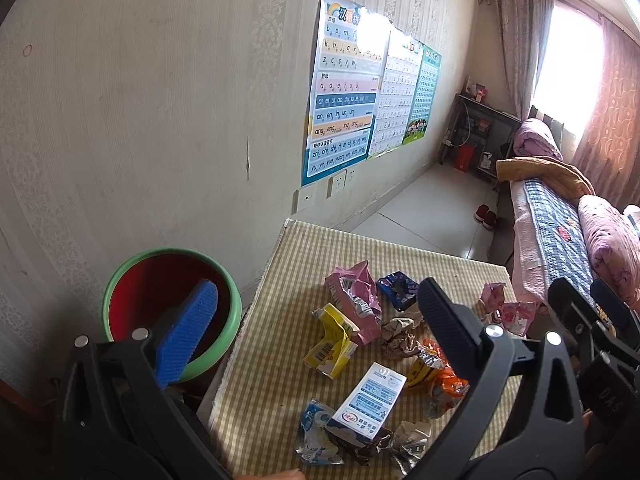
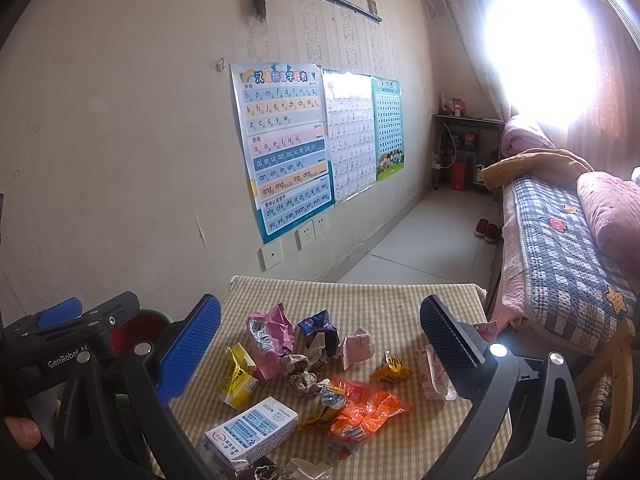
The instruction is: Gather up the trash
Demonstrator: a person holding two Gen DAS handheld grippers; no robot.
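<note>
Several pieces of trash lie on a checked table (image 1: 304, 264): a white and blue carton (image 1: 370, 402), a yellow carton (image 1: 332, 340), a pink wrapper (image 1: 354, 296), an orange wrapper (image 2: 364, 404) and a crumpled paper (image 2: 302, 372). A green bin with a red inside (image 1: 168, 300) stands left of the table. My left gripper (image 1: 320, 332) is open and empty, above the table's left part, its left finger over the bin. My right gripper (image 2: 320, 344) is open and empty above the trash. The left gripper also shows in the right wrist view (image 2: 68, 324).
A wall with posters (image 2: 288, 144) runs behind the table. A bed with a checked quilt (image 2: 560, 248) stands to the right. Tiled floor (image 2: 424, 240) lies beyond the table, with red shoes (image 2: 486, 229) and a shelf (image 2: 464, 148) at the far end.
</note>
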